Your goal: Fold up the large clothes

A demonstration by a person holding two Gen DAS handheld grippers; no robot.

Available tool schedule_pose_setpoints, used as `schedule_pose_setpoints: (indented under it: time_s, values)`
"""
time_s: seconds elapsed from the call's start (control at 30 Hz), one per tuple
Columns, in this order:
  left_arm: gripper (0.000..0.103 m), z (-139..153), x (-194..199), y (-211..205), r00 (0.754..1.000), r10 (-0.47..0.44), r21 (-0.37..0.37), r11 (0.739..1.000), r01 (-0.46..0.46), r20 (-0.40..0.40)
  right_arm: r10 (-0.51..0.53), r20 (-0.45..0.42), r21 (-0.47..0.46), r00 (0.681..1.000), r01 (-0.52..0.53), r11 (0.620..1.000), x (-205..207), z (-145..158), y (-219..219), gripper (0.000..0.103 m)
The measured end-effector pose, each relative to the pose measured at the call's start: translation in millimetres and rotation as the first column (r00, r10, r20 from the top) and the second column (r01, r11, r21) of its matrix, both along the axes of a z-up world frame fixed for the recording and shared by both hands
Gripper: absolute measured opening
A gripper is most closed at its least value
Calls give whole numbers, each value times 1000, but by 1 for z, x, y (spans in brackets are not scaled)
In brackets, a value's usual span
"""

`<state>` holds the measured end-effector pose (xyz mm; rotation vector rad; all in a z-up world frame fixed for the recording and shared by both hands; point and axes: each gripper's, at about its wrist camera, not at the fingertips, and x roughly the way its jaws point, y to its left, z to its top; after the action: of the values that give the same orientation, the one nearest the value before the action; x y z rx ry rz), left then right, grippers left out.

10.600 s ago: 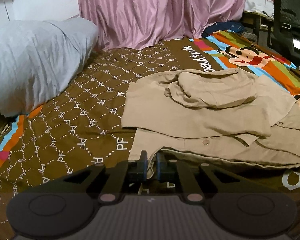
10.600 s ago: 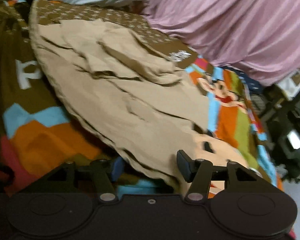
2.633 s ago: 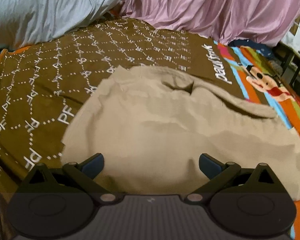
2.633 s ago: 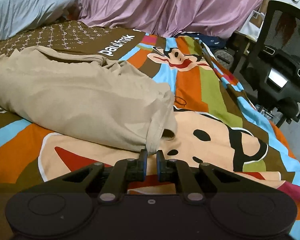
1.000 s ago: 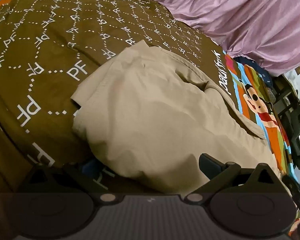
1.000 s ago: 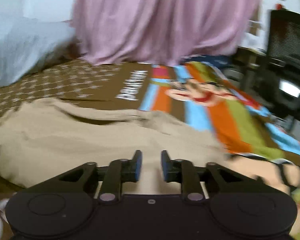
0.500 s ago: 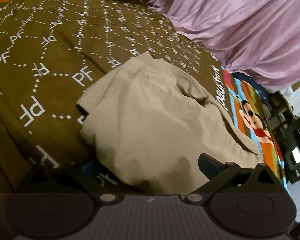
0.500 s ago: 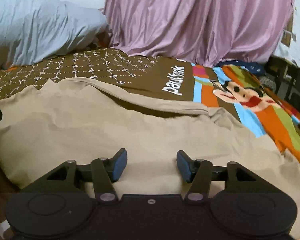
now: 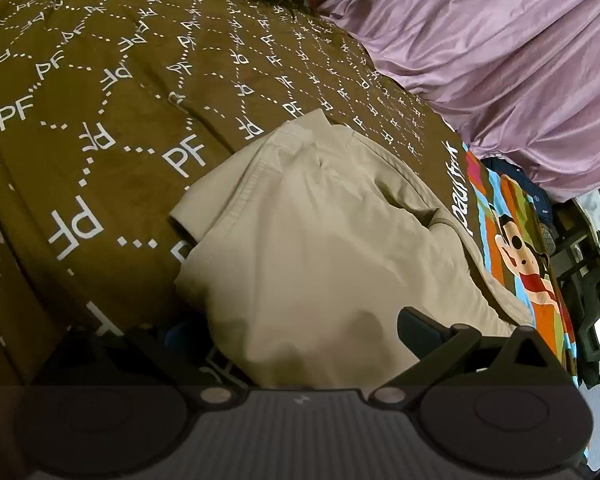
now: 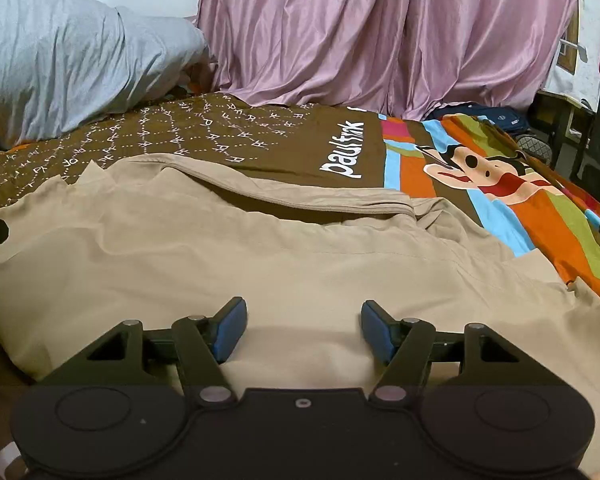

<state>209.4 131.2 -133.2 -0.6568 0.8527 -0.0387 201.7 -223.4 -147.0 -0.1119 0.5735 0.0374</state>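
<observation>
One tan shirt (image 10: 260, 264) lies folded over on the bedspread (image 9: 100, 92), across the brown patterned part and reaching the striped cartoon print. Above its near edge, the right gripper (image 10: 302, 330) has just been opening; its blue pads stand wide apart over the cloth without pressing it. At the shirt's left end, the left gripper (image 9: 296, 332) is spread wide too, one finger (image 9: 420, 330) on top of the fabric and the other in shadow beside its edge. A grey pillow (image 10: 72, 60) and pink curtain (image 10: 380, 32) sit behind.
</observation>
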Motion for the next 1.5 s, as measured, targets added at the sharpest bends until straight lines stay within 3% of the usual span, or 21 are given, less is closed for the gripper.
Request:
schedule_pose_setpoints:
  time_s: [0.33,0.37,0.43,0.47,0.5,0.53,0.6,0.7,0.77,0.83,0.9,1.0,1.17,1.23,1.3,1.4,1.47,1.5]
  values:
    - [102,-1,1,3,1000,2,-9,1000,-2,-9,0,0,1,1000,0,1000,0,0,0,67]
    - [99,-1,3,5,1000,11,-17,1000,-11,-16,0,-1,2,1000,0,1000,0,0,0,67]
    - [75,1,6,8,998,48,0,999,-48,-32,0,-2,3,1000,0,1000,0,0,-1,67]
    - [55,0,9,10,996,71,12,997,-70,-53,0,-2,3,1000,0,1000,0,0,-1,67]
    - [43,-1,11,13,993,96,14,995,-95,-70,0,-3,6,1000,0,1000,0,-1,-1,67]
    - [40,-2,11,17,990,117,-8,993,-118,-73,0,-4,9,1000,0,1000,0,-1,-1,67]
    - [19,0,11,20,990,128,-26,991,-130,-55,-1,-6,14,1000,1,1000,1,-2,-2,67]
    - [4,23,4,4,996,84,82,993,-86,29,-1,-5,13,1000,1,1000,1,-2,-2,68]
    - [2,49,0,-17,993,9,176,984,-30,118,-1,-3,18,1000,1,1000,0,-2,-2,68]
    - [2,79,-1,-38,973,-94,212,976,48,210,-2,1,25,1000,2,1000,0,-3,-3,68]
    - [1,112,1,-66,936,-208,260,956,133,284,-4,8,35,1000,4,999,-1,-2,-3,67]
    - [1,148,9,-112,876,-355,306,917,258,327,4,3,103,1000,-4,995,0,0,-11,64]
    - [1,184,13,-203,753,-567,405,808,428,334,-16,37,304,999,4,953,-8,19,-51,53]
    - [1,184,10,-235,712,-626,424,765,485,317,-37,71,311,997,13,950,-19,34,-71,53]
    - [1,176,7,-269,679,-675,449,722,526,289,-41,86,375,995,6,927,-32,50,-100,53]
    - [1,158,4,-306,667,-706,438,690,576,236,-63,82,513,995,12,858,-49,67,-152,55]
    - [1,148,0,-324,665,-716,411,683,603,214,-46,39,658,998,9,753,-57,66,-187,63]
    - [1,143,-1,-331,659,-723,407,676,614,206,-30,22,745,999,4,667,-60,61,-205,67]
